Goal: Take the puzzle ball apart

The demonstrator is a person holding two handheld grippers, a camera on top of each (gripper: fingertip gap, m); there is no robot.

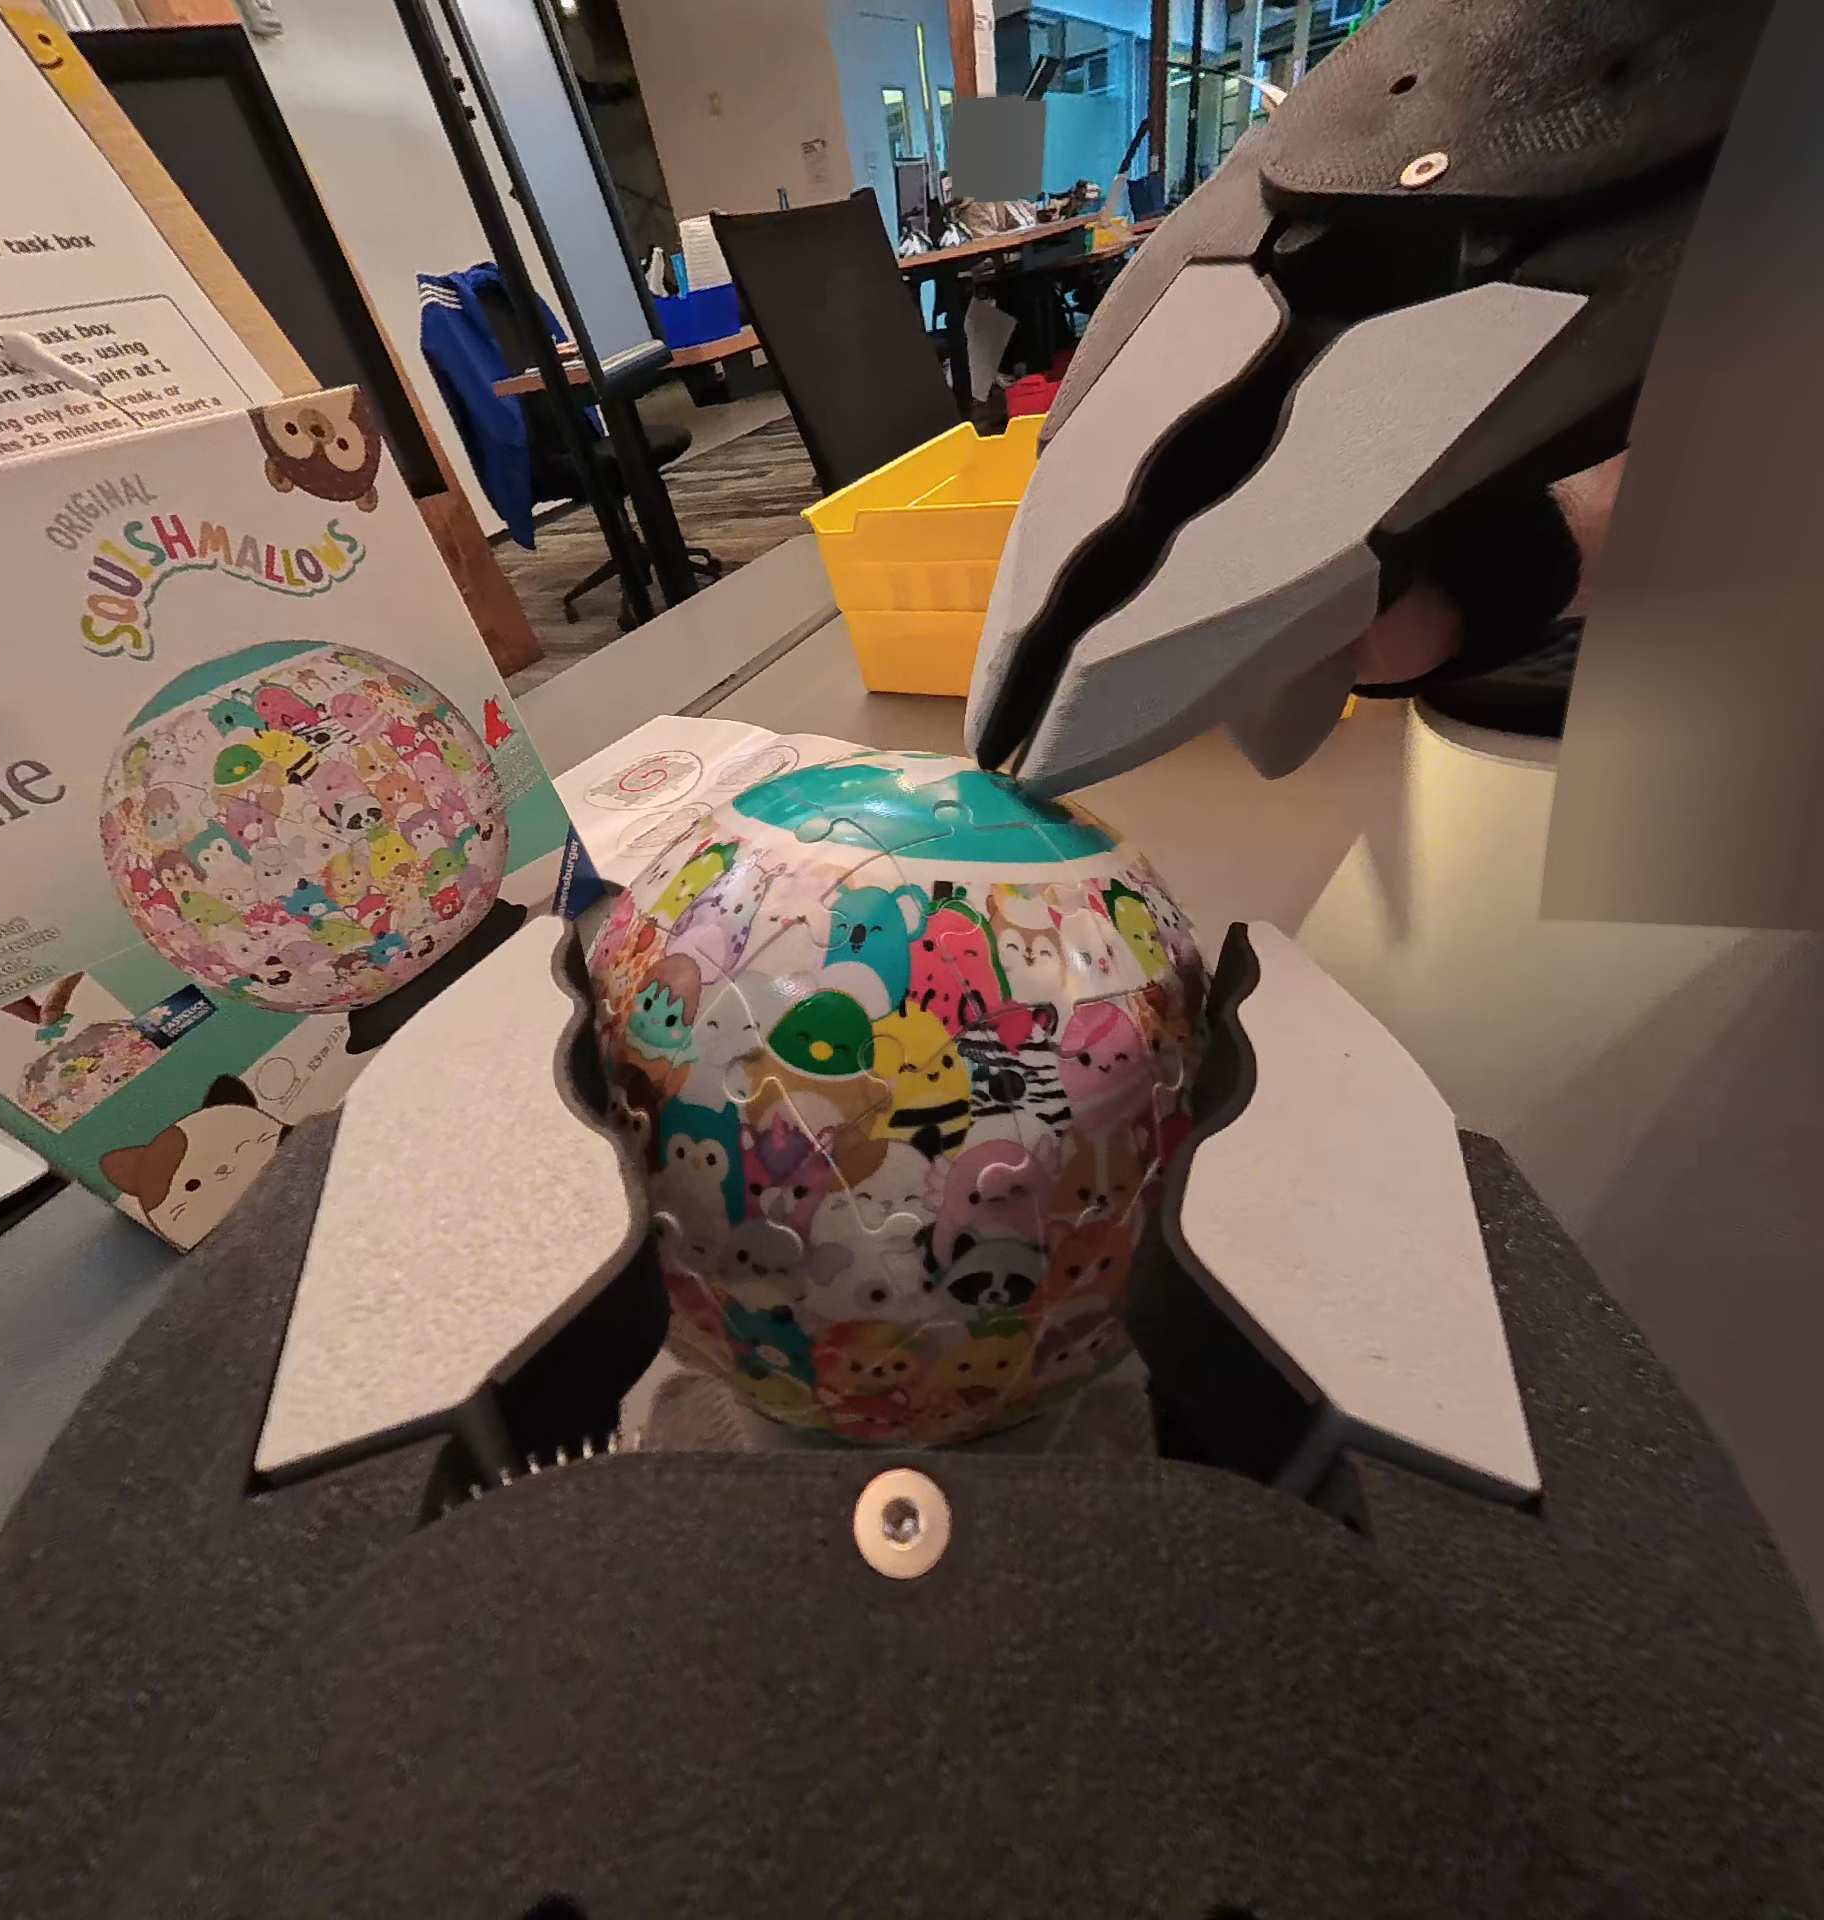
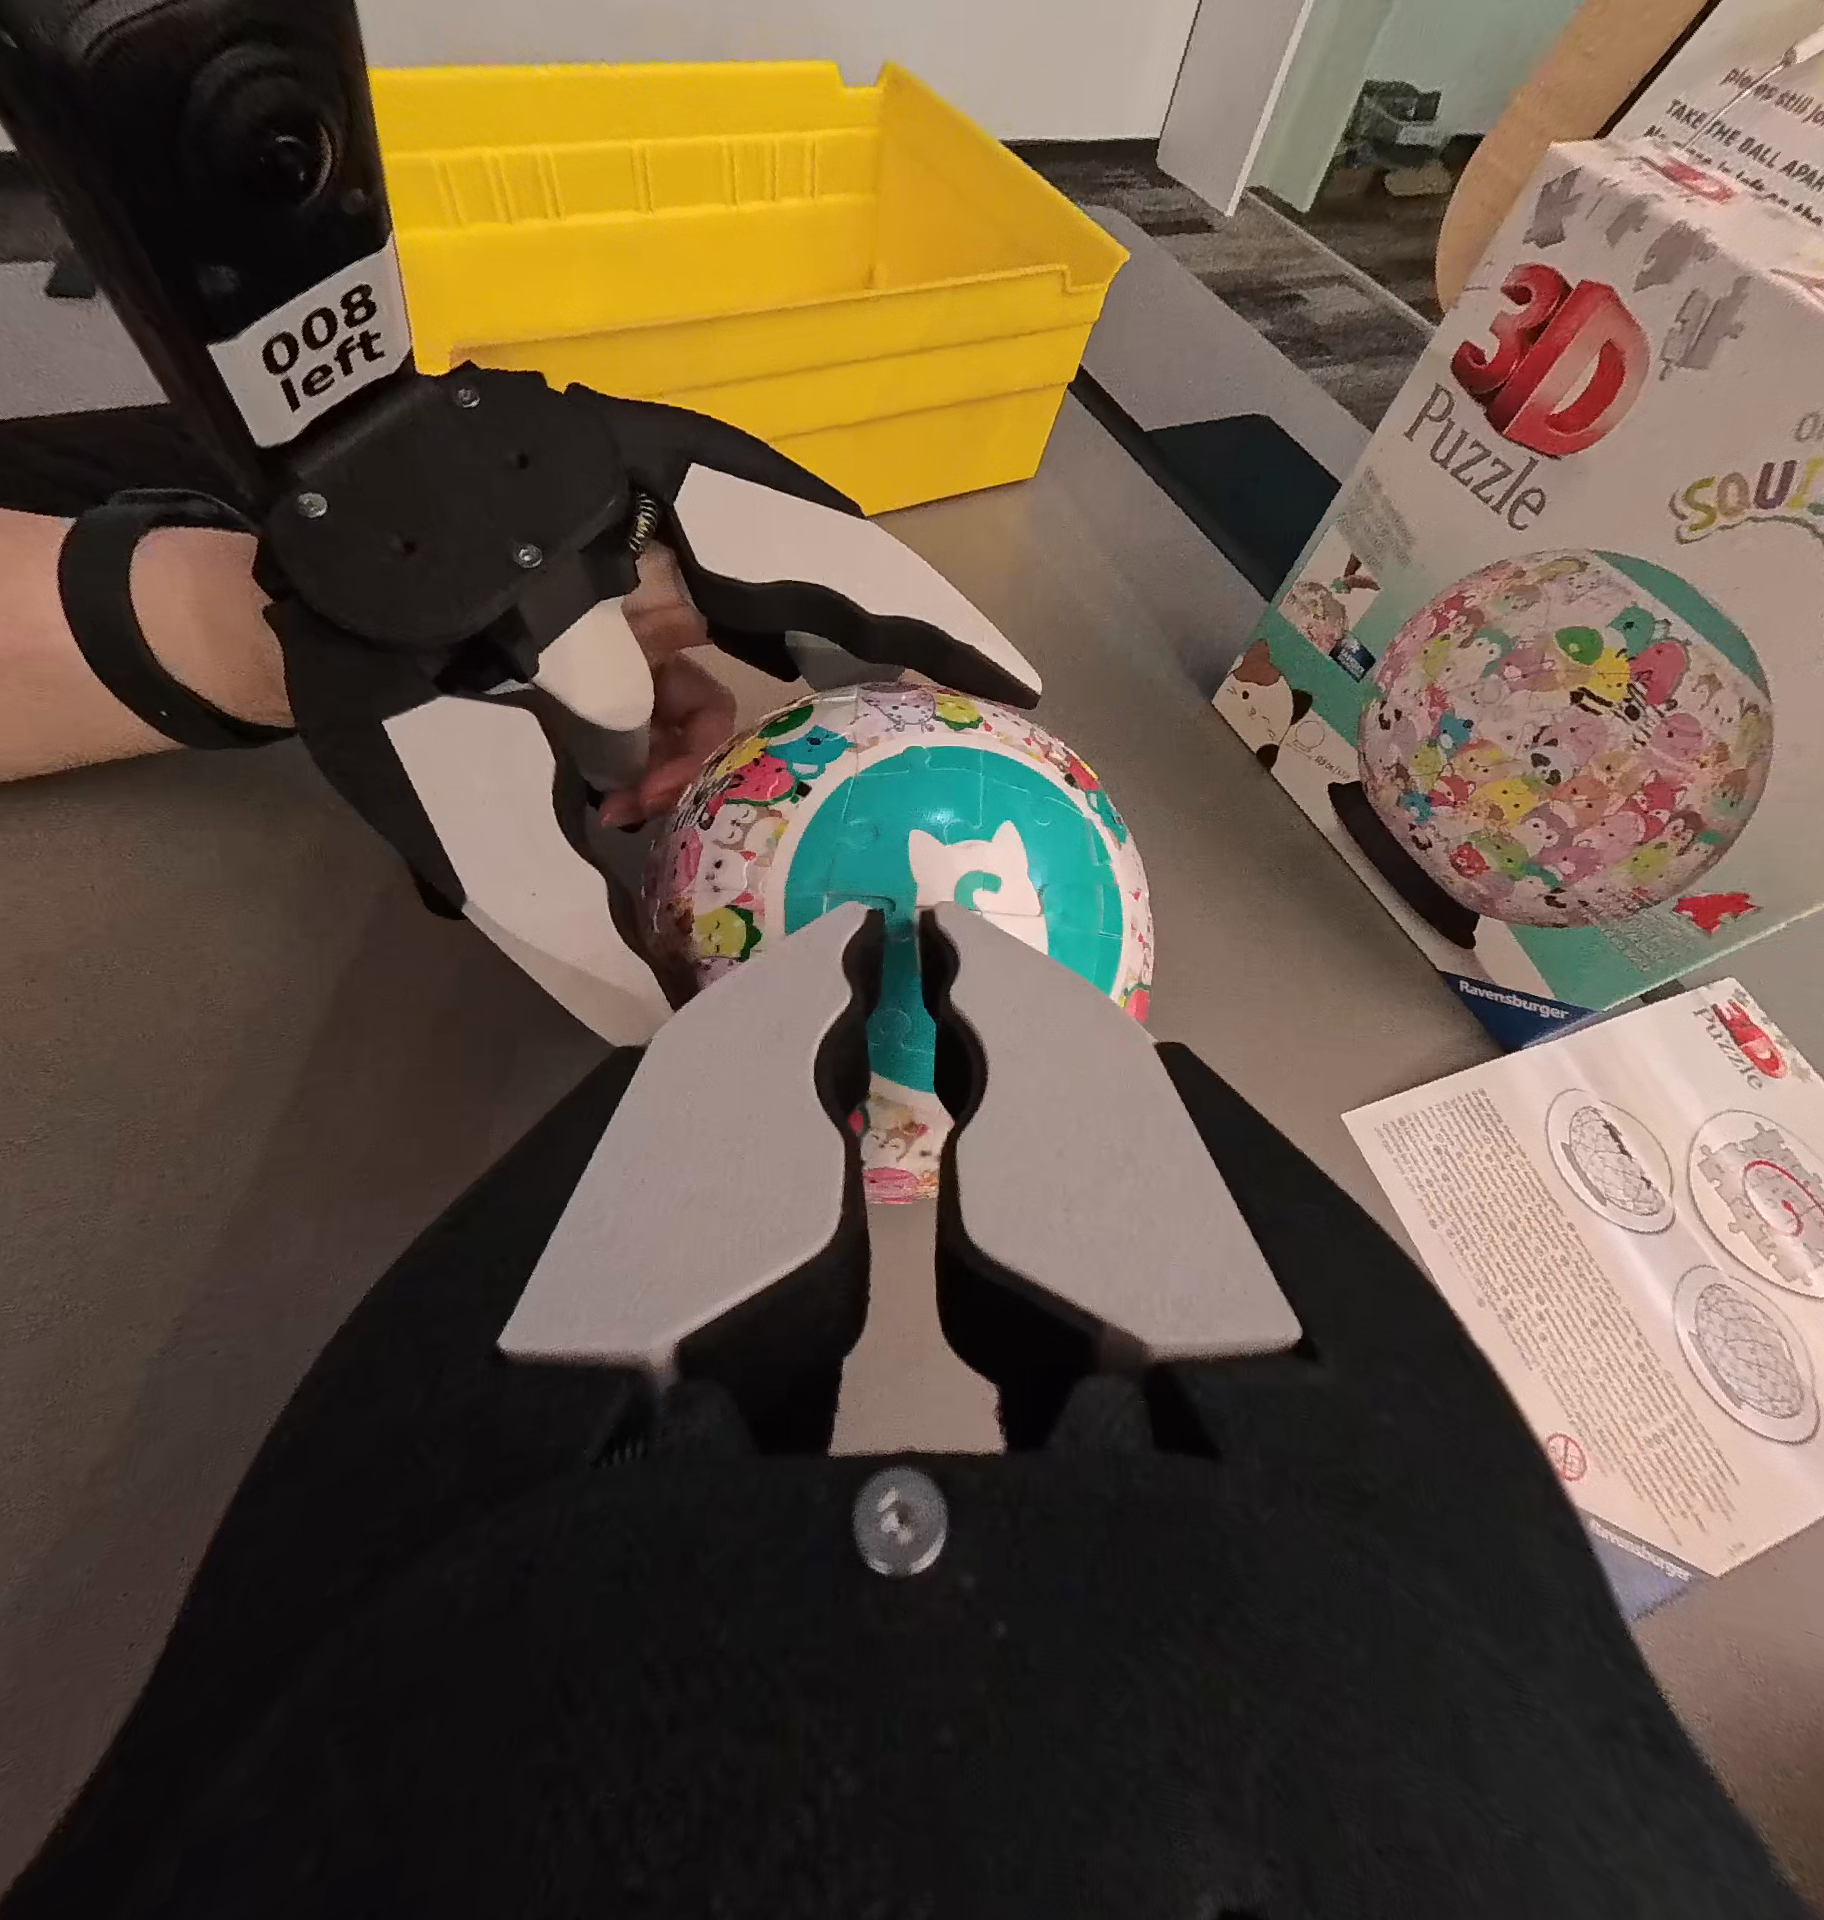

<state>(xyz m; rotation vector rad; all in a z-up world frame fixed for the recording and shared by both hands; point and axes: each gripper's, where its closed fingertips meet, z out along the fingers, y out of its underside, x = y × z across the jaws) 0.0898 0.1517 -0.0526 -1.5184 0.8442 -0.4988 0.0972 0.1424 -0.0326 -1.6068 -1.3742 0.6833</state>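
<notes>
The puzzle ball (image 1: pixel 887 1122) is a colourful sphere with a teal cap and rests on the grey table. My left gripper (image 1: pixel 903 935) is shut on the ball, one finger against each side. In the right wrist view its fingers (image 2: pixel 866 634) straddle the ball (image 2: pixel 1001 821) from the far left. My right gripper (image 2: pixel 900 920) comes down from above with its jaws almost together and its tips on the teal cap. It also shows in the left wrist view (image 1: pixel 1001 764), touching the cap's far edge. I cannot tell if a piece is pinched.
A yellow bin (image 2: pixel 742 260) stands behind the ball and also shows in the left wrist view (image 1: pixel 918 561). The puzzle's box (image 2: pixel 1573 644) stands to one side, seen too in the left wrist view (image 1: pixel 222 790). A folded instruction leaflet (image 2: pixel 1614 1299) lies on the table (image 2: pixel 212 1039). Left and right tips are no more than a few centimetres apart.
</notes>
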